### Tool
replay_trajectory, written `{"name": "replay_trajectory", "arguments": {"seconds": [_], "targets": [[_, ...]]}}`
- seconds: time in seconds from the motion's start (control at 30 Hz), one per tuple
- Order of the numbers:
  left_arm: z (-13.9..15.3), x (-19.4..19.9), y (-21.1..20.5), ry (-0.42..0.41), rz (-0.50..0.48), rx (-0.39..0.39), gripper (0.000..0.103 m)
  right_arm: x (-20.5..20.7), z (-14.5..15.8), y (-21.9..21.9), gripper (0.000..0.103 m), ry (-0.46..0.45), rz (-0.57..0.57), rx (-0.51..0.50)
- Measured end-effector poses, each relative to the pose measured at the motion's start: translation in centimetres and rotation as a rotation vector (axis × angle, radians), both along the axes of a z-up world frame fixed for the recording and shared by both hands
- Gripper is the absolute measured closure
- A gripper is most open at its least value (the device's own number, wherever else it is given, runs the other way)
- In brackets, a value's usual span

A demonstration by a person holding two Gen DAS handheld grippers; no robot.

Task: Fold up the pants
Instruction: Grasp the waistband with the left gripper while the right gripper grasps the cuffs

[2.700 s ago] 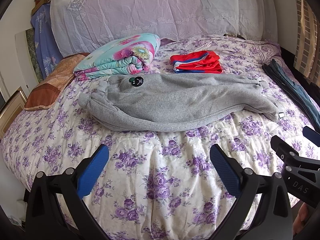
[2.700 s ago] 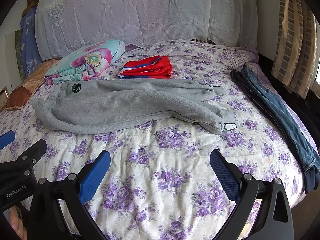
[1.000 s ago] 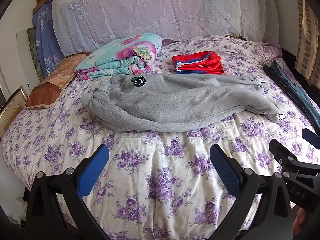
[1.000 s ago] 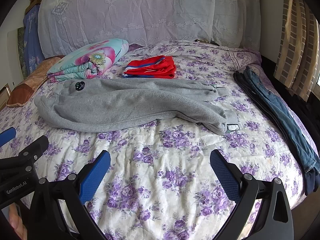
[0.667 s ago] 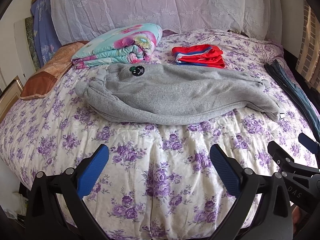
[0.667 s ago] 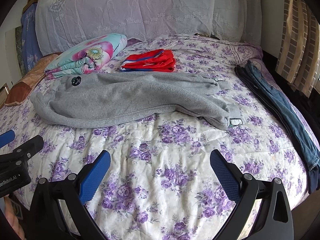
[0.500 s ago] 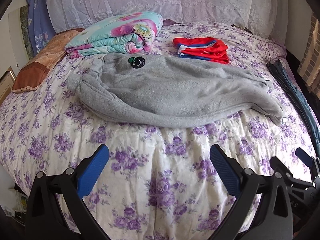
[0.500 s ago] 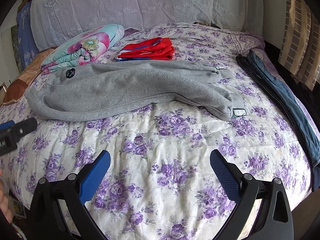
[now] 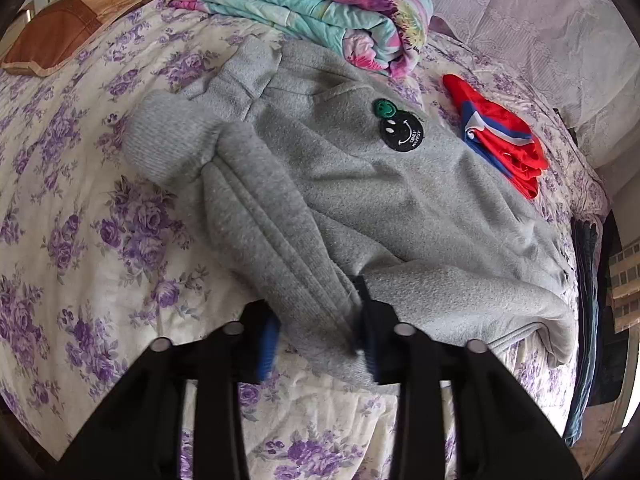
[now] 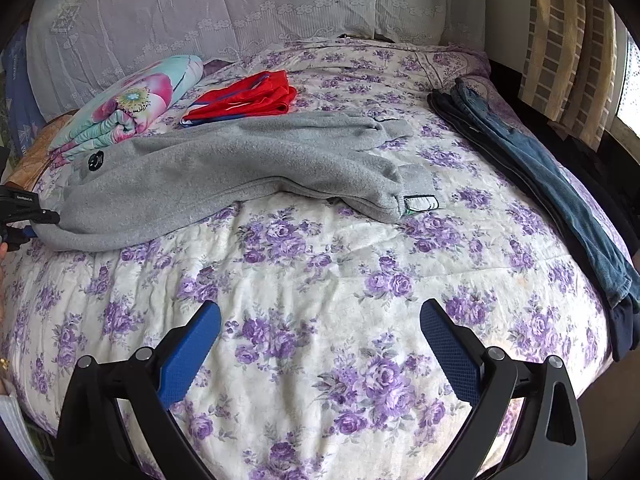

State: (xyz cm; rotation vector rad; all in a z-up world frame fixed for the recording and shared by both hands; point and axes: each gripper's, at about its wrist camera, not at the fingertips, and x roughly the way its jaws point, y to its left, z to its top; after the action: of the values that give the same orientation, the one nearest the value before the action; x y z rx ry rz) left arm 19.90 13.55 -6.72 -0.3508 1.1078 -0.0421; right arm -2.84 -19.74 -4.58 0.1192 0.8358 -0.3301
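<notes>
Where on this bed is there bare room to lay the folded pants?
Free: the near bedspread between the grey pants and right gripper. Crowded: far side, with the quilt, red garment and jeans.

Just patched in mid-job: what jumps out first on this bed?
The grey pants sprawl across the middle of the floral bedspread, with the left tool clamped on their near edge at the waist end. The right tool hangs open over bare bedspread. Red shorts lie folded just behind the pants.

Fuzzy matt fleece pants (image 9: 400, 200) (ribbed cuffs); quilted cotton bedspread (image 10: 320, 280).
</notes>
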Motion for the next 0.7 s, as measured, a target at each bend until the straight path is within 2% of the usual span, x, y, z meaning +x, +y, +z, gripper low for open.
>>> {"name": "replay_trajectory", "arguments": {"seconds": [0.03,0.17,0.23,0.3,0.4,0.53,0.6,0.63,0.67,0.7], "targets": [[0.1,-0.5,0.2,-0.016,0.022,0.027,0.088,-0.1,-0.1,-0.1,0.003,0.002,0.000,-0.003],[0.0,-3.8,2.4,-0.078,0.061,-0.049,0.089,-0.5,0.1,-2.6,0.003,-0.004,-0.026,0.034],[-0.4,-5.2,3.2,-0.097,0.065,-0.083,0.088,-0.1,0.3,-4.7,0.003,-0.008,-0.047,0.106],[-1.1,-5.5,3.5,-0.089,0.059,-0.084,0.088,0.7,0.1,-7.0,0.003,-0.019,-0.073,0.196],[-1.9,-5.0,3.6,-0.072,0.052,-0.083,0.088,3.2,-1.0,-10.1,0.003,-0.009,-0.105,0.266],[-1.4,-4.8,3.3,-0.082,0.037,-0.058,0.088,7.6,-3.8,-13.7,0.003,0.031,-0.111,0.419],[-1.4,-4.7,3.3,-0.079,0.033,-0.054,0.087,9.6,-5.3,-15.0,0.007,0.051,-0.124,0.478],[-1.5,-4.6,3.3,-0.078,0.032,-0.055,0.087,10.6,-6.3,-15.5,0.013,0.058,-0.117,0.537],[-1.5,-4.5,3.2,-0.078,0.032,-0.054,0.087,11.5,-7.1,-15.9,0.014,0.053,-0.118,0.585],[-1.6,-4.5,3.2,-0.077,0.030,-0.050,0.087,12.1,-7.0,-15.8,0.016,0.008,-0.125,0.567]]}}
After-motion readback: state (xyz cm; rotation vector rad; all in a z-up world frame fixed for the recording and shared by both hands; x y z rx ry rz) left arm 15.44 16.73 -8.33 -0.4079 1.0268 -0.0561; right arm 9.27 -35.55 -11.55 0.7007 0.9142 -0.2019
